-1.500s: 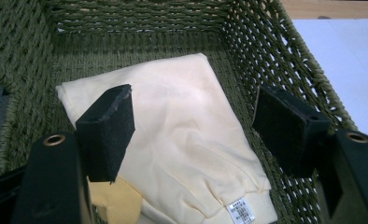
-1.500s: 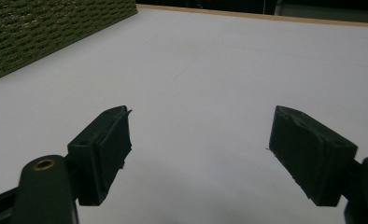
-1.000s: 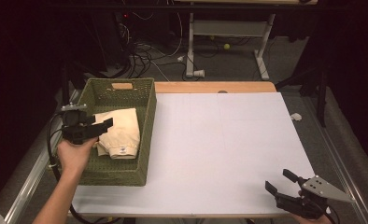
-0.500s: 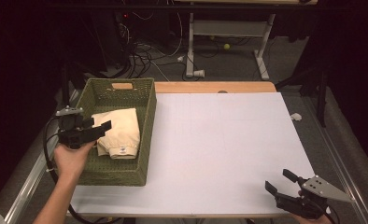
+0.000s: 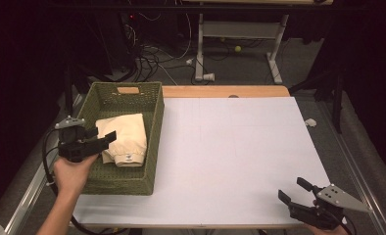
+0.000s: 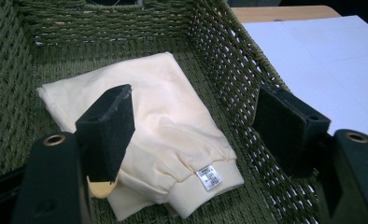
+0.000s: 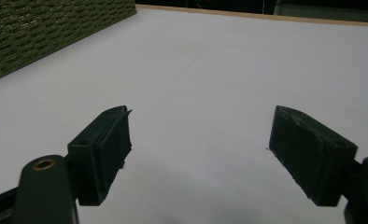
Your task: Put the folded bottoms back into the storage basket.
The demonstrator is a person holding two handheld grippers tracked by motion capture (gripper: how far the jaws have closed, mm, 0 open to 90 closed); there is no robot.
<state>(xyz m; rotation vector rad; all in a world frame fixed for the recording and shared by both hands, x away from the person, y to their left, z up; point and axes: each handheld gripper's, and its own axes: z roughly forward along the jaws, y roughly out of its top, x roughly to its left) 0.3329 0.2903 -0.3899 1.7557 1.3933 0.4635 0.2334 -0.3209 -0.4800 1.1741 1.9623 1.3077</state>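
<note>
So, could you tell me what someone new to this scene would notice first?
Probably the folded cream sweatshirt lying in the green woven basket at the table's left side. Just over it hangs the left hand-held gripper, jaws open and not touching the cloth. Next is the broad white table top, with the right hand-held gripper open at its near right corner.

Folded cream garment (image 6: 140, 126) in green woven basket (image 6: 229, 60), gripper (image 6: 196, 130) jaws apart above

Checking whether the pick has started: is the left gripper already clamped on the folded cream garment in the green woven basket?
No, the left gripper hangs with its jaws apart above the folded cream garment in the green woven basket.
</note>
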